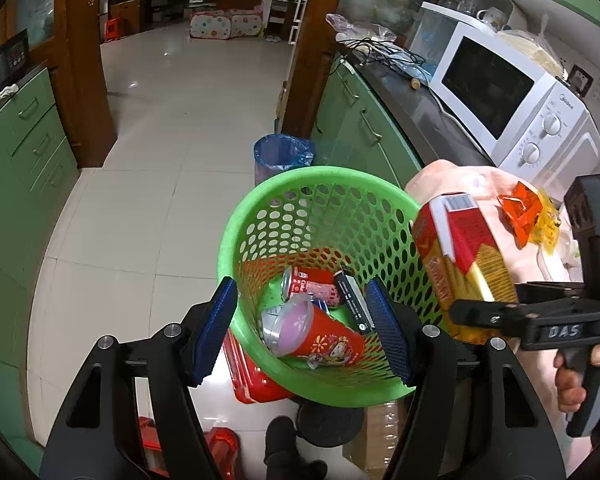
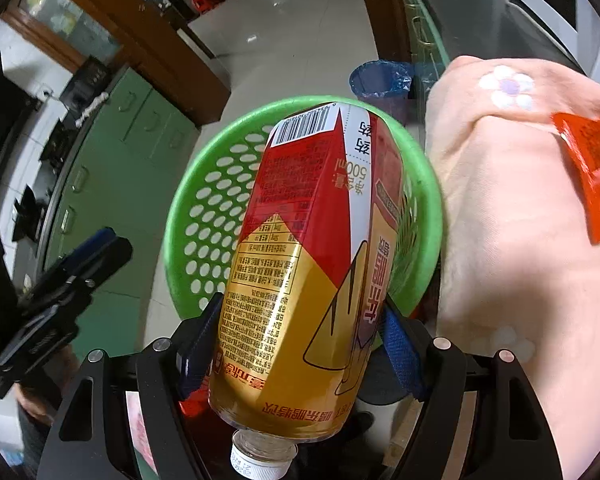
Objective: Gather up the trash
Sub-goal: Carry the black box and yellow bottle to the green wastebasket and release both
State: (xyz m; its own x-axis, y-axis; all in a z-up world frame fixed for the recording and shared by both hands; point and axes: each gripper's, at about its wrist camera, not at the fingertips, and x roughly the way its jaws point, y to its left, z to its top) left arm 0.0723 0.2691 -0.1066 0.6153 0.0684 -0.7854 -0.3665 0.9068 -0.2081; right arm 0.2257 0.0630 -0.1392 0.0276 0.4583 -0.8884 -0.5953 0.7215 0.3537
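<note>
Above the green perforated basket [image 1: 320, 216], the right gripper [image 2: 300, 344] points steeply down and holds a red-and-gold bottle [image 2: 308, 248] clamped between its blue pads, white cap toward the camera and base toward the basket's mouth. In the left wrist view the same bottle [image 1: 460, 256] hangs just past the basket's right rim, with a hand [image 1: 576, 376] wrapped round the right gripper's handle. The left gripper [image 1: 304, 328] tilts down over the near rim with its jaws apart; the pads straddle the basket's near wall, and I cannot tell whether they press on it.

Inside the basket lie a red can [image 1: 312, 288], a red cup with a pink lid [image 1: 316, 332] on its side, and a dark flat box [image 1: 354, 300].

Only the left view shows these contents and the white microwave [image 1: 512, 104] on the counter [image 1: 420, 108]. The right view shows the bottle's barcode and print close up. Both views show the peach cloth [image 2: 520, 240], an orange wrapper [image 2: 596, 160] lying on it, and a blue-lined bin [image 2: 380, 80] on the floor.
</note>
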